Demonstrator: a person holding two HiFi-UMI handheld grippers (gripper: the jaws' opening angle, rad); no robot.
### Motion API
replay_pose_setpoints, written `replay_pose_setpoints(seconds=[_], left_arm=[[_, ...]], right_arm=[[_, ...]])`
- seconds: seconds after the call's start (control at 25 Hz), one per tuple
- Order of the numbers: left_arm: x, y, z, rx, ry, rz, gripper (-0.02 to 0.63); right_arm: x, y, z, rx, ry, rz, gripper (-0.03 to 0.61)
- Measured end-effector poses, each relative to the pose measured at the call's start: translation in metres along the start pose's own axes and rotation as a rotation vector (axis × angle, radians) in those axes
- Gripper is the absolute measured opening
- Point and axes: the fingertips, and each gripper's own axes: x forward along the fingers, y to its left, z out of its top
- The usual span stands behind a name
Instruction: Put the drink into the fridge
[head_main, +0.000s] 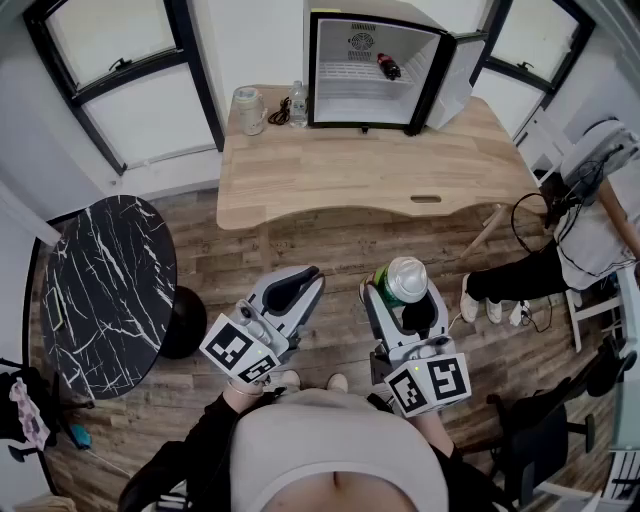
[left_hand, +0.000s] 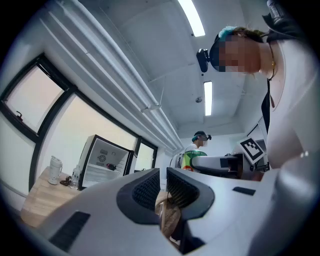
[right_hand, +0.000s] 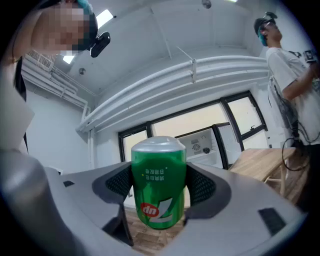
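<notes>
A green soda can with a silver end sits between the pads of my right gripper, which is shut on its sides. In the right gripper view the can is upside down and fills the gap between the jaws. My left gripper is beside it, jaws together and holding nothing. The small fridge stands at the far end of the wooden table, well ahead of both grippers. Its door is swung open to the right, and a dark bottle lies on its shelf.
A glass jar and a water bottle stand left of the fridge. A round black marble table is at my left. A seated person and chairs are at the right. Wood floor lies between me and the table.
</notes>
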Motion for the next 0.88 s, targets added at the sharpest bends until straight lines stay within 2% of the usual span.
replay_pose_setpoints(seconds=[0.2, 0.88], left_arm=[[0.0007, -0.0001, -0.0034, -0.023, 0.005, -0.001, 0.048], [0.0081, -0.0068, -0.0016, 0.003, 0.011, -0.001, 0.048]], right_arm=[[0.0008, 0.0017, -0.0005, -0.009, 0.003, 0.002, 0.337], [0.0020, -0.0026, 0.0015, -0.036, 0.011, 0.000, 0.337]])
